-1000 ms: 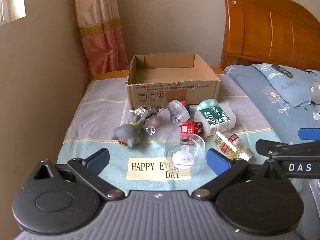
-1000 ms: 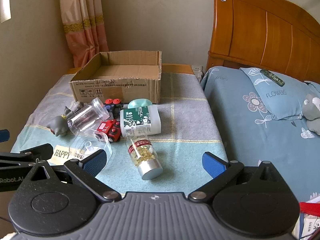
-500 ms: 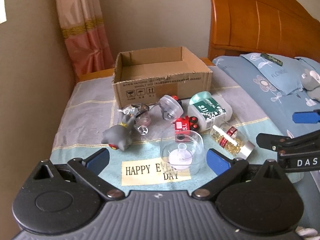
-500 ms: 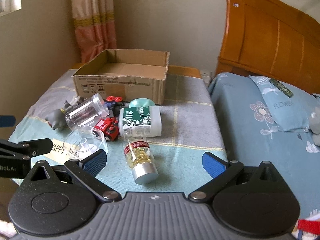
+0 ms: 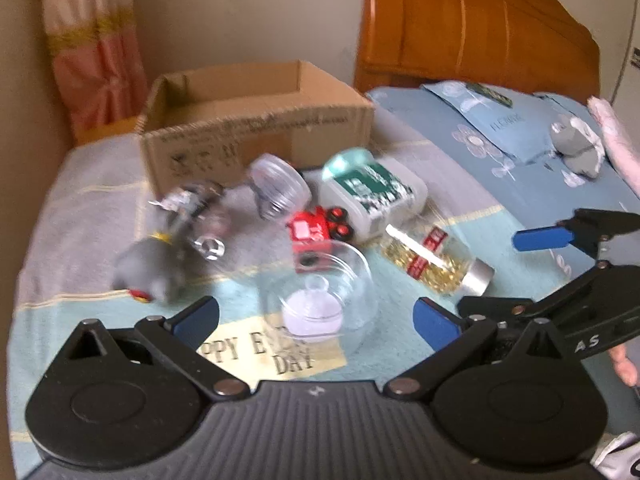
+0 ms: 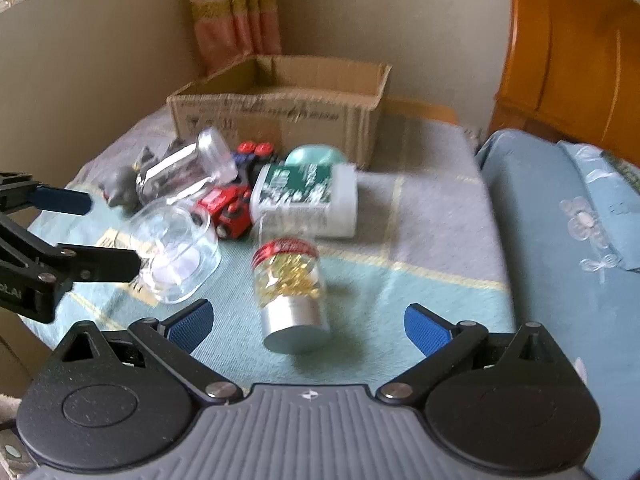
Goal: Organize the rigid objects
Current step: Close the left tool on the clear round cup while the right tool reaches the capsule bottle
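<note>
An open cardboard box (image 5: 256, 120) (image 6: 280, 116) stands at the back of the blanket-covered surface. In front of it lie a clear glass dome jar (image 5: 320, 300) (image 6: 176, 248), a red toy car (image 5: 312, 236) (image 6: 224, 208), a white bottle with a green label (image 5: 372, 192) (image 6: 304, 196), a bottle of yellow capsules with a silver cap (image 5: 436, 264) (image 6: 290, 292), a clear plastic jar (image 5: 280, 188) (image 6: 188, 164) and a grey toy (image 5: 148, 268). My left gripper (image 5: 316, 320) (image 6: 92, 232) is open, with the dome just ahead of its fingers. My right gripper (image 6: 308, 320) (image 5: 516, 272) is open, facing the capsule bottle.
A wall and a pink curtain (image 5: 92, 52) bound the left side. A wooden headboard (image 5: 472, 28) and a blue bed with a pillow (image 5: 500, 120) lie to the right. A "HAPPY EVERY DAY" patch (image 5: 276, 352) marks the blanket's near part.
Both grippers have moved forward and lower toward the pile. The dome now sits close before the left fingers, and the capsule bottle close before the right fingers. Nothing was grasped.
</note>
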